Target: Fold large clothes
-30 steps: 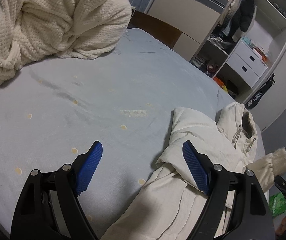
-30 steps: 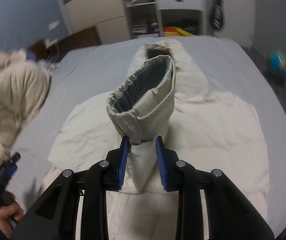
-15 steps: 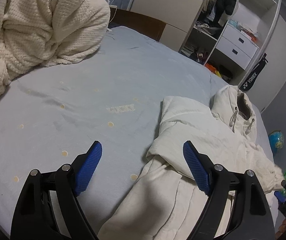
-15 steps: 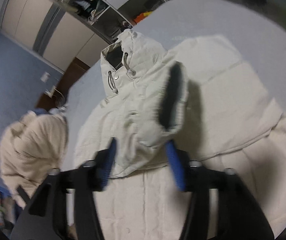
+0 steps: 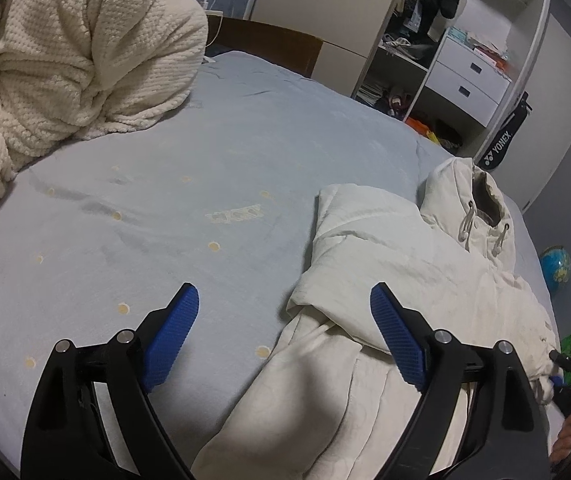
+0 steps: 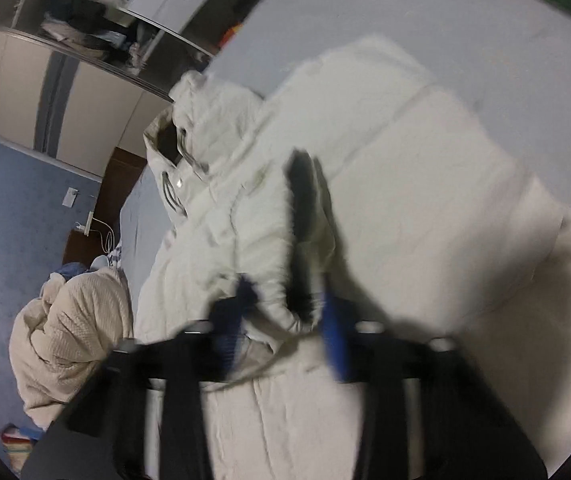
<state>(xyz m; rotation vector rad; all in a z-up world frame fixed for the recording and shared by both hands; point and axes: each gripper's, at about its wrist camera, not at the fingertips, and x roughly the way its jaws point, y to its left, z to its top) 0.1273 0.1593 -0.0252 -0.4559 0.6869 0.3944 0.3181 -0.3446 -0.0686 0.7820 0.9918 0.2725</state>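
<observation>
Both sleeves now folded over jacket [image 5: 385, 248], right claw [image 6: 285, 316] just closing on cuff [image 6: 305, 240]

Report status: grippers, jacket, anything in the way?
Left hand-held gripper open, empty. Right hand-held gripper just closing on sleeve cuff. Jacket half folded. Blanket well clear.

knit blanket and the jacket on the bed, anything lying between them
Nothing: between the knit blanket and the jacket the left wrist view shows only bare blue sheet.
</observation>
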